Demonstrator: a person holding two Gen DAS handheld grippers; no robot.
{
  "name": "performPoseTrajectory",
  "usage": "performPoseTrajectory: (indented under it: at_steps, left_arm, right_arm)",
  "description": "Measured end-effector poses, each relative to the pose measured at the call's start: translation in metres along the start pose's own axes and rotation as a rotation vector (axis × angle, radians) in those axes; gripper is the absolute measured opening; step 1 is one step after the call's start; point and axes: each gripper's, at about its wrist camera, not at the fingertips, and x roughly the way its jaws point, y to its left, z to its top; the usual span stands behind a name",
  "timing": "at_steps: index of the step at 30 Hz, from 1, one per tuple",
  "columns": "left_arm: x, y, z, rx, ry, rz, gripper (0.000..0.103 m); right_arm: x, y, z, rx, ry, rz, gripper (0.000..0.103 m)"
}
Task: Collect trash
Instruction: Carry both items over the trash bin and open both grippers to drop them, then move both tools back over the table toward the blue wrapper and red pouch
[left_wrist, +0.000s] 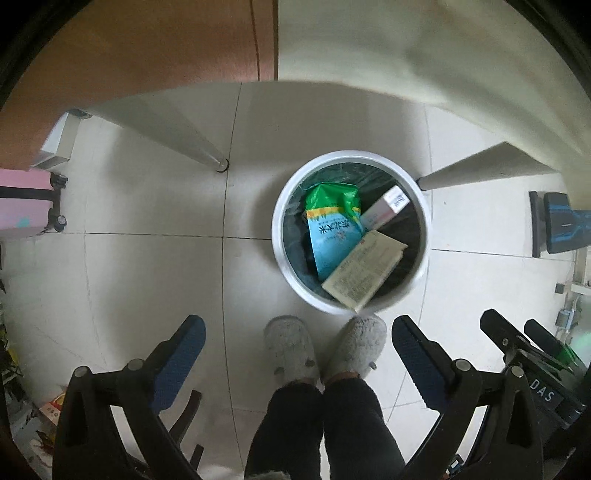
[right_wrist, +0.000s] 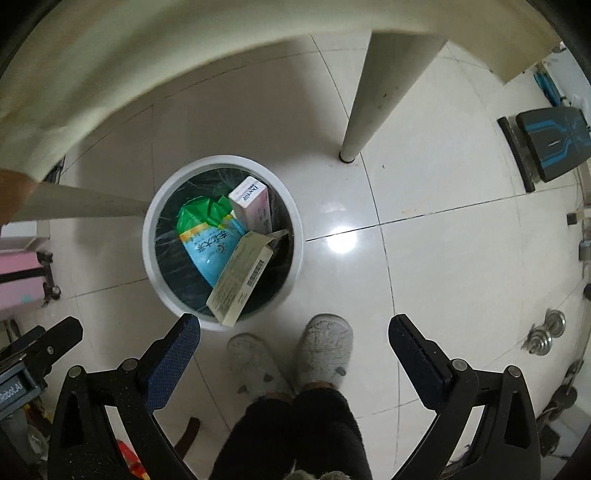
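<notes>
Both grippers, left (left_wrist: 297, 341) and right (right_wrist: 294, 339), hang spread wide and empty over the floor, while the trash, a bag (left_wrist: 334, 229) and two boxes, sits in the bin (left_wrist: 280, 236), probably just dropped.

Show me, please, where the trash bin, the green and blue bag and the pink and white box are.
trash bin (left_wrist: 291, 192), left wrist view, white rim.
green and blue bag (left_wrist: 334, 229), left wrist view, blue panel.
pink and white box (right_wrist: 253, 203), right wrist view, top face.
</notes>
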Motion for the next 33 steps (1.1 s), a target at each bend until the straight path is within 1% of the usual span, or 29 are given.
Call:
performPoseTrajectory:
  at_steps: [4,6,10,17,20,21,24,28,30,33]
  left_arm:
    - [-0.025,-0.005,-0.013,0.004,-0.014,-0.001,0.103]
    - [-0.04,-0.005,-0.019,0.005,-0.016,0.001,0.103]
    - [-0.069,-0.009,-0.031,0.005,-0.007,-0.018,0.103]
    - [-0.148,-0.015,-0.057,0.042,-0.044,-0.033,0.103]
    - [-0.182,-0.014,-0.067,0.054,-0.057,-0.028,0.103]
    - [-0.196,-0.013,-0.072,0.062,-0.066,-0.024,0.103]
    - [-0.232,-0.011,-0.082,0.077,-0.09,-0.019,0.103]
    - [-0.27,-0.01,-0.092,0.084,-0.114,-0.022,0.103]
    - [-0.288,-0.012,-0.096,0.099,-0.134,-0.025,0.103]
    - [-0.311,-0.017,-0.094,0.13,-0.178,-0.013,0.103]
  right_arm:
    - [-0.032,0.003,-0.01,-0.007,-0.017,-0.006,0.103]
    - [-0.054,0.003,-0.016,-0.017,-0.031,-0.01,0.103]
    - [-0.094,0.003,-0.027,-0.024,-0.039,-0.003,0.103]
    - [-0.193,0.006,-0.051,-0.054,-0.06,0.016,0.103]
    - [-0.241,0.008,-0.062,-0.067,-0.076,0.024,0.103]
    - [-0.261,0.009,-0.068,-0.071,-0.083,0.027,0.103]
    - [-0.304,0.013,-0.079,-0.081,-0.097,0.025,0.103]
    - [-0.345,0.013,-0.091,-0.071,-0.099,0.018,0.103]
    - [-0.364,0.012,-0.095,-0.06,-0.092,0.04,0.103]
    - [-0.39,0.016,-0.096,-0.059,-0.111,0.055,0.103]
